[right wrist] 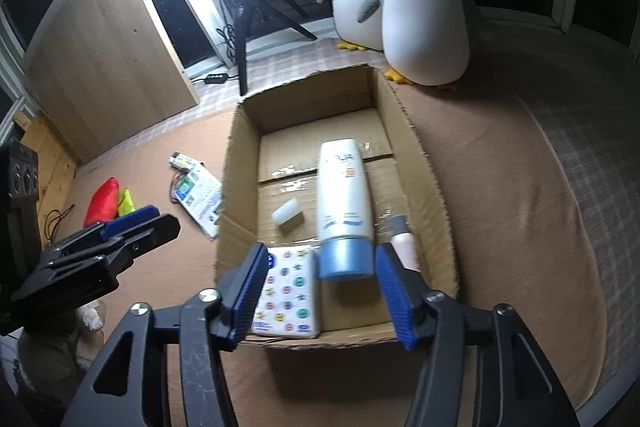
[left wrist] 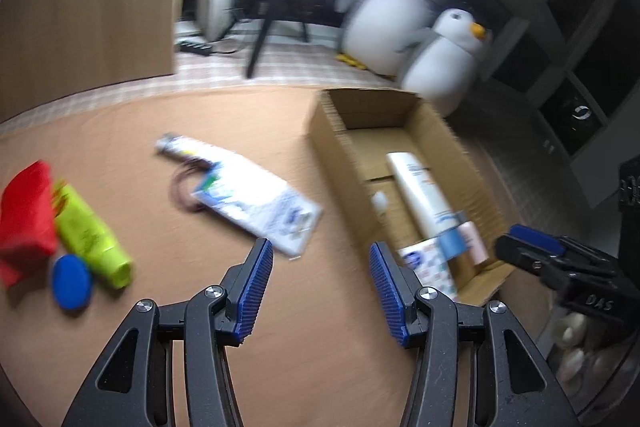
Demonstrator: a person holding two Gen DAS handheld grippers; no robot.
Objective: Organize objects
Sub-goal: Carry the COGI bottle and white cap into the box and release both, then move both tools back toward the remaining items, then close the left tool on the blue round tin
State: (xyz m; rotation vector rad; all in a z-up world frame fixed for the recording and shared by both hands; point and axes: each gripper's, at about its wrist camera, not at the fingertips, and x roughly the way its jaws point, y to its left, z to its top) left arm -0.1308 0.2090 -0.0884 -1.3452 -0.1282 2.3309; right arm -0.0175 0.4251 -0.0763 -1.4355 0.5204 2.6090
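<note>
My left gripper (left wrist: 320, 247) is open over the brown cloth, with nothing between its fingers. Ahead of it lie a white printed packet (left wrist: 256, 203), a slim tube (left wrist: 180, 147) and a dark loop (left wrist: 182, 187). At far left are a red pouch (left wrist: 26, 215), a yellow-green tube (left wrist: 90, 231) and a blue disc (left wrist: 72, 281). My right gripper (right wrist: 322, 251) is open above the cardboard box (right wrist: 236, 187). A white tube (right wrist: 344, 195) lies in the box, its blue cap between the jaws, pads off it. A patterned packet (right wrist: 290, 295), a white block (right wrist: 288, 217) and a pink bottle (right wrist: 404, 243) share the box.
Two plush penguins (right wrist: 424, 11) stand behind the box. A ring light on a tripod (right wrist: 240, 39) and a wooden cabinet (right wrist: 104, 67) are at the back left. A power strip (right wrist: 216, 78) lies on the checked cloth. The left gripper (right wrist: 136, 227) shows left of the box.
</note>
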